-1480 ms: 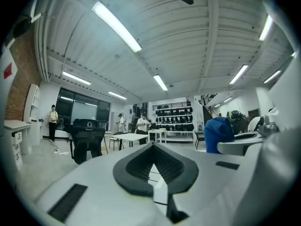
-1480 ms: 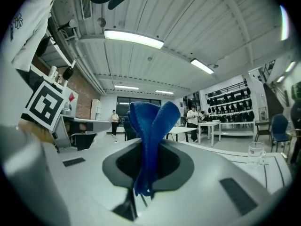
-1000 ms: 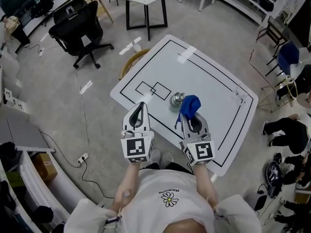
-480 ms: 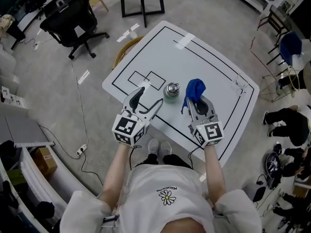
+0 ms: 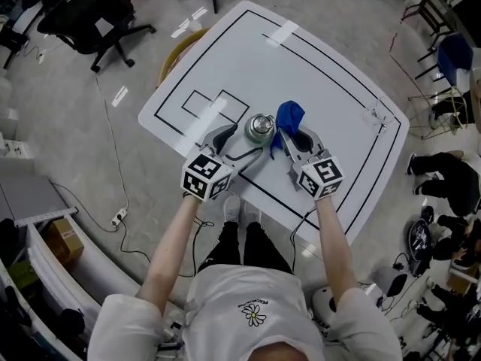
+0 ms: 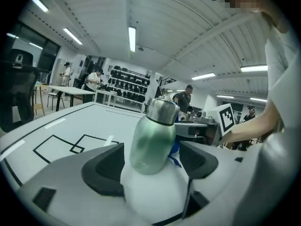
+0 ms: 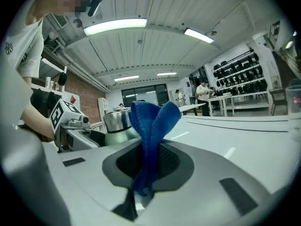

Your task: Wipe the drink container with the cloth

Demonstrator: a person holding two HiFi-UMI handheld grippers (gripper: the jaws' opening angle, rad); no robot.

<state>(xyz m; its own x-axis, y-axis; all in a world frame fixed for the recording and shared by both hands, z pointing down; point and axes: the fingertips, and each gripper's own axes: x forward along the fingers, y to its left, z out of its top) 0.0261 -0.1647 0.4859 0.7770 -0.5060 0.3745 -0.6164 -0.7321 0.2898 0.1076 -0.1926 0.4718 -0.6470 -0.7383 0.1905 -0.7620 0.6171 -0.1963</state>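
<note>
A small green steel drink bottle (image 5: 259,128) stands upright on the white table (image 5: 331,89). My left gripper (image 5: 239,143) reaches it from the near left. Its jaws are opening, with the bottle (image 6: 153,138) between the pads and a gap on each side. My right gripper (image 5: 293,138) is shut on a blue cloth (image 5: 288,116), which stands up from the jaws right beside the bottle's right side. In the right gripper view the cloth (image 7: 150,126) is pinched between the pads and the bottle (image 7: 116,121) shows just behind it to the left.
Black lines and strips of tape mark the tabletop. A small clear object (image 5: 373,119) lies near the table's right edge. A wooden seat (image 5: 176,47) sits under the far left edge, a black office chair (image 5: 83,13) beyond it. People stand at the right.
My left gripper went from shut to open and moved forward until its jaws sit around the bottle. My right gripper brought the cloth up against the bottle.
</note>
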